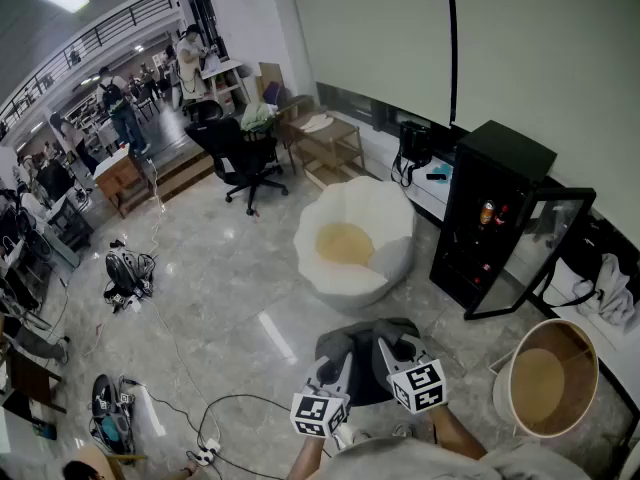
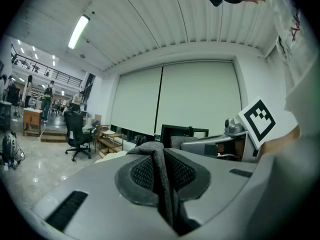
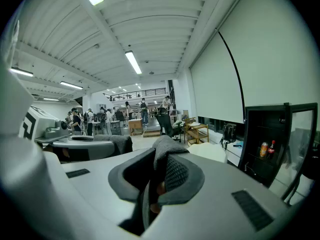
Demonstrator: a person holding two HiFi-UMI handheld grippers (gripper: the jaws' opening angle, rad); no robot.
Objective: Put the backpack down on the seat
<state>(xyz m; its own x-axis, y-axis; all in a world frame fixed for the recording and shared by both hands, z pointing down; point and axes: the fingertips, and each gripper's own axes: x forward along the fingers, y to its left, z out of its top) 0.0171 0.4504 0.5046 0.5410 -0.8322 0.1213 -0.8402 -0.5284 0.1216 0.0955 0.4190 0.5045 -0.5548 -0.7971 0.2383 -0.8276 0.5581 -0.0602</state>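
In the head view a dark grey backpack [image 1: 362, 353] hangs low in front of me, held up by both grippers. My left gripper [image 1: 333, 366] is shut on a fold of its grey fabric [image 2: 156, 151], which fills the gap between the jaws. My right gripper [image 1: 392, 352] is shut on another fold of the backpack's fabric [image 3: 167, 148]. The seat [image 1: 352, 243] is a white petal-shaped floor chair with a tan cushion, a short way beyond the backpack. Its white edge [image 3: 212, 150] shows past the right jaws.
A black mini fridge [image 1: 492, 213] with its glass door swung open stands right of the seat. A round tan bin [image 1: 548, 378] is at lower right. A black office chair [image 1: 240, 158] and wooden rack [image 1: 325, 143] lie beyond. Bags [image 1: 125, 273] and cables lie on the floor at left.
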